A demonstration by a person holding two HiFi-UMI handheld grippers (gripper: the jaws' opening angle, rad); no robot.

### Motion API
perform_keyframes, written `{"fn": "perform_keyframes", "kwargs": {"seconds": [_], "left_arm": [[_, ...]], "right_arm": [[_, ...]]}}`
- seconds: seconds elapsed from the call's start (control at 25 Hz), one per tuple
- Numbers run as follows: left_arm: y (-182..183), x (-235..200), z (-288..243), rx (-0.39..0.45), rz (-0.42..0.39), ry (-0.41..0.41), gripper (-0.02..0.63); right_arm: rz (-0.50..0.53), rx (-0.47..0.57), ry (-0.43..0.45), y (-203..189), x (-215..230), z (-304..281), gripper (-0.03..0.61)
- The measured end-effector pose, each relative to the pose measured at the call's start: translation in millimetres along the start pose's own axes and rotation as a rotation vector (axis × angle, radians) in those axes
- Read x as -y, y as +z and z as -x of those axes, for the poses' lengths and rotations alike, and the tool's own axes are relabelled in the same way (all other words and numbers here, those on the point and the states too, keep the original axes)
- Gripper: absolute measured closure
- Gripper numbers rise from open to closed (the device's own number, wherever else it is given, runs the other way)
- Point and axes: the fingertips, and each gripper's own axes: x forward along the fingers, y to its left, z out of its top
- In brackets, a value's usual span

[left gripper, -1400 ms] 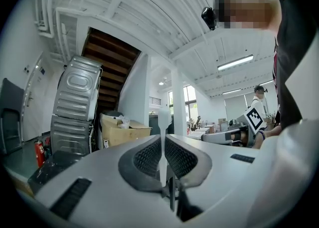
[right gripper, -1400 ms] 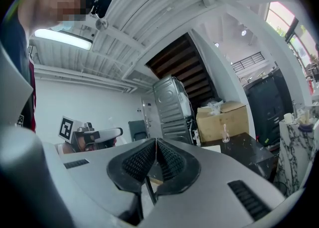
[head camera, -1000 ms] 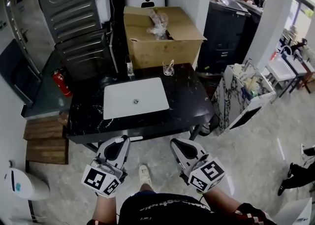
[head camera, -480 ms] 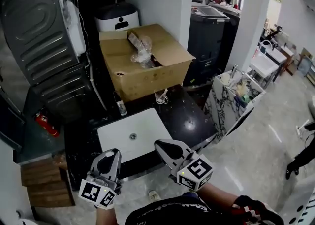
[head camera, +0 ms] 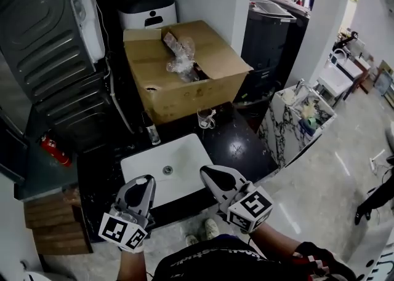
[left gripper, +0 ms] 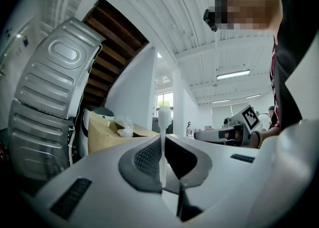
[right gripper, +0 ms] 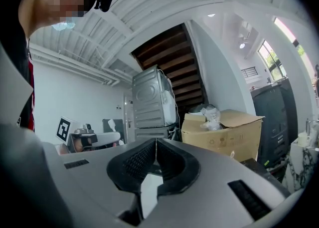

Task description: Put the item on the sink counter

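Left hand-held gripper [head camera: 143, 182] jaws clamped on thin white cotton swab [left gripper: 163, 139], swab upright, tip above jaws. Right hand-held gripper [head camera: 212, 172] jaws closed, nothing between. Both held low over near edge of table [head camera: 241, 148], pointing far, flanking white sink basin [head camera: 165, 164]. Cardboard box [head camera: 184, 86] at far side.

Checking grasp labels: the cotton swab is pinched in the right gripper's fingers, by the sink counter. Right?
No. The left gripper pinches the cotton swab in its fingers, as the left gripper view shows; the right gripper is shut on nothing. It is by the sink counter.
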Motion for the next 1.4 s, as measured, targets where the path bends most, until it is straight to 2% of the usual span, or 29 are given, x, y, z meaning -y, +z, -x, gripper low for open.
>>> {"fn": "perform_keyframes", "kwargs": {"seconds": [0.32,0.64,0.8,0.92,1.08,1.24,1.4], "left_arm": [[-8,3,-81,-0.002,0.01,-0.052,0.584],[-33,5,-177,0.012,-0.018,-0.106,0.584],[-57,-8,-221,0.012,-0.022,-0.099,0.584],[-73,-23,-253,0.059,-0.021,-0.082,0.584],[-94,-39,-295,0.098,-0.07,-0.058,0.584],[-129,-56,-337,0.068,-0.076,-0.039,0.584],[-174,-69,-371,-0.004,-0.065,-0.029,0.584]], "right_arm": [[-0.027,0.023,-0.012,4,61,-6,0.538],[-0.063,0.03,-0.077,-2,131,-5,0.538],[-0.062,0.015,-0.116,-12,165,-11,0.538],[-0.056,0.001,-0.145,-15,188,-14,0.538],[-0.073,0.002,-0.161,-19,212,-21,0.538],[-0.06,-0.062,-0.17,-34,229,-26,0.54],[-0.075,-0.069,-0.191,-43,242,-24,0.538]]}}
